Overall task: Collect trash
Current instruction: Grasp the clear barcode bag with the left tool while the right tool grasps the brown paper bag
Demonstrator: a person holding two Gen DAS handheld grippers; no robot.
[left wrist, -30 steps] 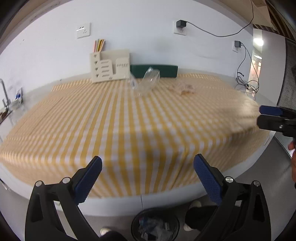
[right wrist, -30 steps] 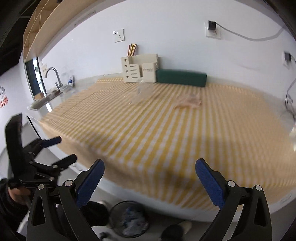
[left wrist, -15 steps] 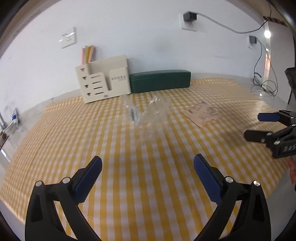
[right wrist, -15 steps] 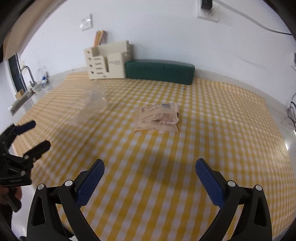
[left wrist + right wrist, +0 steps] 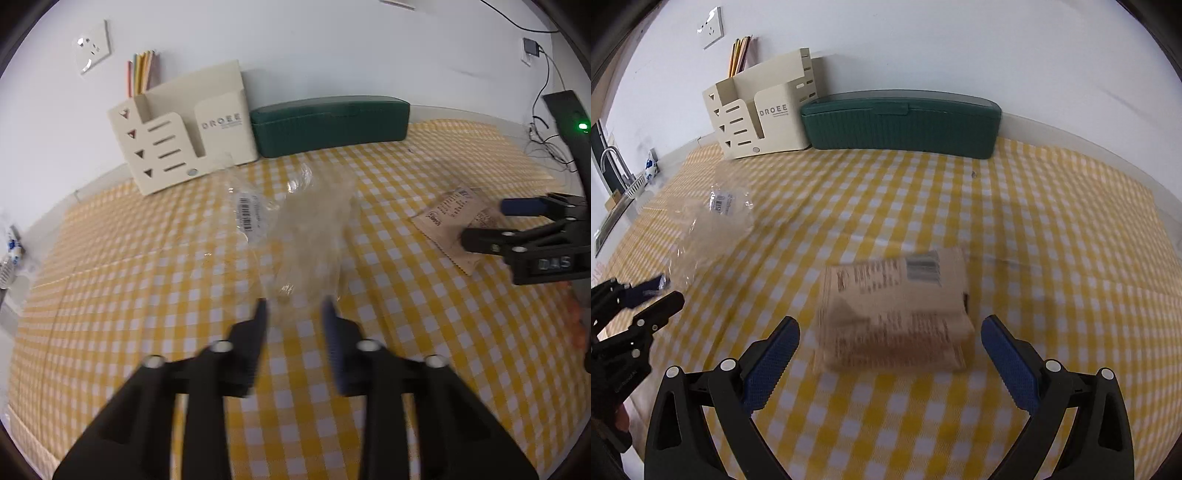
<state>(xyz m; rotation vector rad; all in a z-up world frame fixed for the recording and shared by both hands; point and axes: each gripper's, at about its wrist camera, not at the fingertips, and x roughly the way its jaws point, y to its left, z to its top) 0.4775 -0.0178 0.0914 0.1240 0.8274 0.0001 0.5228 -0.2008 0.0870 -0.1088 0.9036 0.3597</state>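
Observation:
A crumpled clear plastic bag point(image 5: 306, 229) with a barcode label lies mid-table on the yellow checked cloth point(image 5: 147, 295). My left gripper point(image 5: 295, 310) is closing, and its jaws pinch the bag's near end. In the right wrist view the same bag point(image 5: 716, 221) lies far left, with the left gripper point(image 5: 665, 291) at its near edge. A brown printed paper packet point(image 5: 894, 317) lies flat between the wide-open fingers of my right gripper point(image 5: 888, 332), which do not touch it. In the left wrist view the right gripper point(image 5: 491, 221) hangs over that packet point(image 5: 447, 218).
A cream desk organiser point(image 5: 181, 133) with coloured sticks and a long dark green box point(image 5: 328, 123) stand against the back wall. Cables point(image 5: 546, 147) lie at the far right corner. A sink with a tap point(image 5: 613, 162) is off the table's left end.
Both grippers have come in over the table from its front edge. The left jaws have gone from wide open to narrow around the plastic bag. The right gripper has reached the packet and stays open.

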